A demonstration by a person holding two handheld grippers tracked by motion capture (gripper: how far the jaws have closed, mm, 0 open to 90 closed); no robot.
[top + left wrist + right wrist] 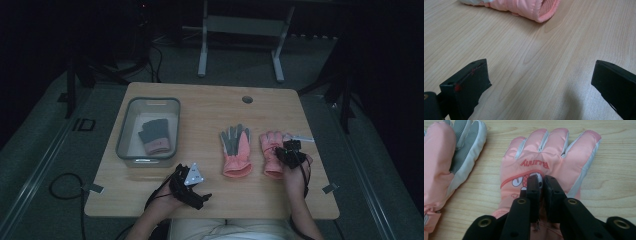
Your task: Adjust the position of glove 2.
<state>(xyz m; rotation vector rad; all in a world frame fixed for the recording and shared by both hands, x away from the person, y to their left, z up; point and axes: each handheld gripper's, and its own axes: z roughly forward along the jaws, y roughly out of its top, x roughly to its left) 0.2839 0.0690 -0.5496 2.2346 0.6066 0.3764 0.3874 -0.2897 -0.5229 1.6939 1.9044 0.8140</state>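
Two pink ski gloves lie flat on the wooden table (210,107). The middle glove (237,150) is palm up with grey pads, and its cuff (529,7) lies ahead of my left gripper. The right glove (549,162) is back up, with a bunny print. My right gripper (541,178) sits low over that glove's back (270,150). Its jaws stand almost together, with a thin dark slit and no fabric seen between them. My left gripper (197,182) rests near the front edge, wide open (540,65) over bare wood.
A grey plastic bin (150,100) at the left holds a dark glove (155,135) with a pink cuff. A small white strip (301,137) lies beside the right glove's fingers. A round cable hole (247,99) marks the far side. Table legs (202,55) stand beyond.
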